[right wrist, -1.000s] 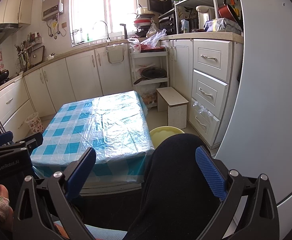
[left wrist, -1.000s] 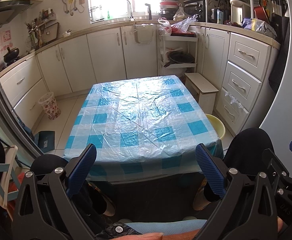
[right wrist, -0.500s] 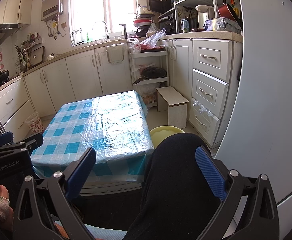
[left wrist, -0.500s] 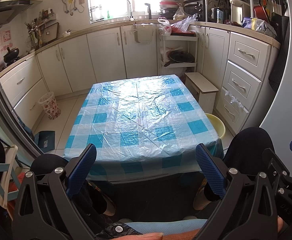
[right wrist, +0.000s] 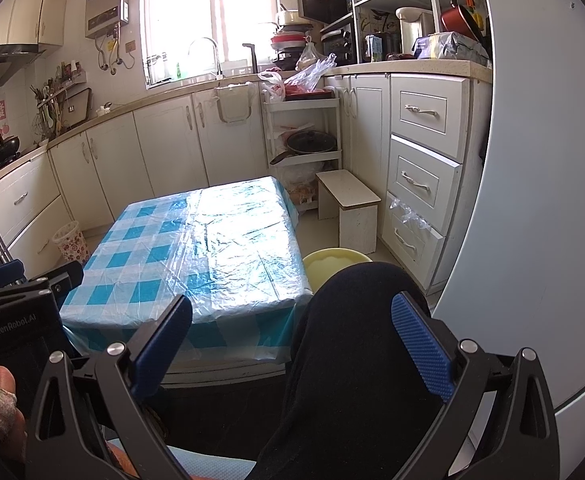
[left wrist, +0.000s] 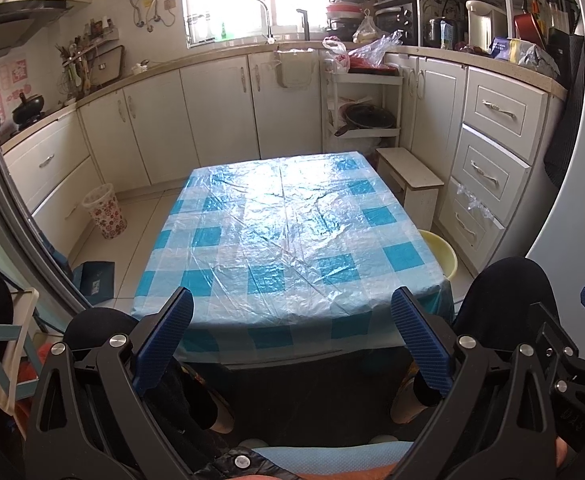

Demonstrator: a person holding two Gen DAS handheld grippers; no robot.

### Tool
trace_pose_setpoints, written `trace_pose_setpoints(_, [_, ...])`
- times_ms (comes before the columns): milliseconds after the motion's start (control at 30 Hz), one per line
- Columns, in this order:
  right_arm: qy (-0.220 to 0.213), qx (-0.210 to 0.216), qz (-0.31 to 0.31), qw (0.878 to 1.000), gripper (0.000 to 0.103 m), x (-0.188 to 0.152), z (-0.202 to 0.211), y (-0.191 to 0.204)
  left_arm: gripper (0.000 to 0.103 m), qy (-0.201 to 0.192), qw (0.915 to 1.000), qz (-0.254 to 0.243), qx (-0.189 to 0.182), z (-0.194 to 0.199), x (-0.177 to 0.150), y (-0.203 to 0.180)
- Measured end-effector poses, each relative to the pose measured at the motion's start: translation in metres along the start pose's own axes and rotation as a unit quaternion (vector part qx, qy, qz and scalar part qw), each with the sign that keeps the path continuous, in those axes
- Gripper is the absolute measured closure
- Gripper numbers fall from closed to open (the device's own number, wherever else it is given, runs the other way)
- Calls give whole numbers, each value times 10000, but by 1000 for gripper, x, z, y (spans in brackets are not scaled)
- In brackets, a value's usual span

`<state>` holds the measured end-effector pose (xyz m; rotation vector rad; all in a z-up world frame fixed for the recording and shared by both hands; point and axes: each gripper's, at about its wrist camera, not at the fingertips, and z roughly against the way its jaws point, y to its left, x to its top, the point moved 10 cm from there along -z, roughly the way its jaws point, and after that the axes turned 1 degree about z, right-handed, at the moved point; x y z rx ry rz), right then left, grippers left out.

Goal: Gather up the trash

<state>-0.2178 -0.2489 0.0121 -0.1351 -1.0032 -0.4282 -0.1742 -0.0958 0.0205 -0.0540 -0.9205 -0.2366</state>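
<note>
Both grippers — left gripper, right gripper — spread empty, I judge ready; table lies ahead of my fingers.

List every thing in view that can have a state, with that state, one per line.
left gripper: open, empty, held low before the table
right gripper: open, empty, over the person's knee
table: covered with checked cloth under clear plastic, nothing on it
floral wastebasket: upright on floor, contents not visible
yellow basin: upright on floor beside table
cabinet doors: shut
drawers: shut
stool: upright, top bare
</note>
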Motion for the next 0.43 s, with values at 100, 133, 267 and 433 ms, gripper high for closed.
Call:
trace_pose_setpoints(100, [8, 45, 57, 10000, 7, 0, -4, 3, 8, -57, 10000, -36, 50, -1, 3, 3])
trace_pose_setpoints(133, [-3, 67, 81, 9999, 7, 2, -7, 3, 8, -26, 10000, -46, 48, -4, 4, 5])
trace_pose_setpoints(267, [-4, 176, 174, 9997, 7, 16, -27, 11, 8, 262, 9996, 71, 24, -29, 7, 16])
trace_pose_setpoints(433, [57, 340, 461, 9983, 7, 39, -77, 37, 8, 349, 9989, 180, 258, -58, 19, 39])
